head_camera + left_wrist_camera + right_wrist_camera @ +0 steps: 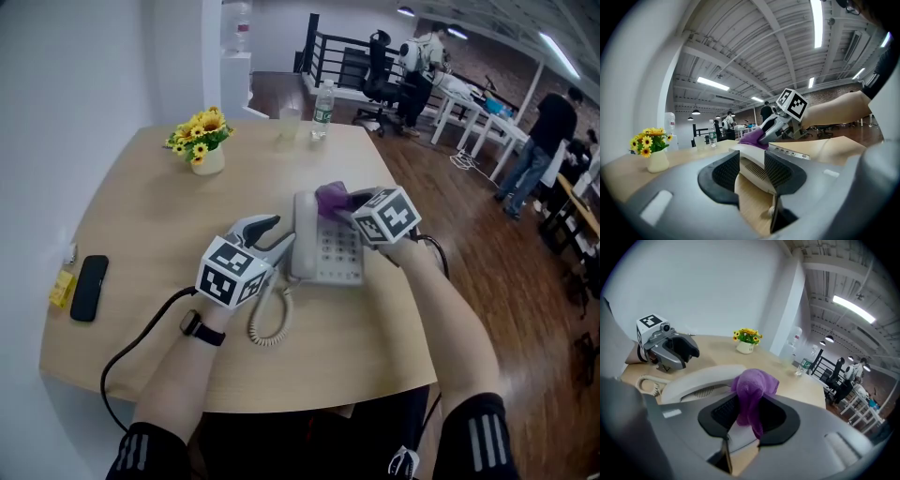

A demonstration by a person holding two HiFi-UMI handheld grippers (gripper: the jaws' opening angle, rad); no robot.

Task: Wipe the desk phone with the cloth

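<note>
Desk (pixel 131 216) bears flowers (pixel 200 133); right gripper (pixel 345 210) clamps cloth (pixel 328 195) on phone (pixel 328 255), left gripper (pixel 278 236) gapes.

No legible text; keys on desk phone (pixel 325 251), label on bottle (pixel 322 111) too small

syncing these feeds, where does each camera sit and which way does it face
Head view: on the person's head, looking steeply down at the desk phone on the table; left forearm, right forearm, left gripper and right gripper show.
Left gripper view: on the left gripper, facing past its open jaws and the desk phone at the right gripper and right forearm.
Right gripper view: on the right gripper, facing over the desk phone at the left gripper; its jaws pinch the cloth.
Shared: both gripper views show the flowers.
</note>
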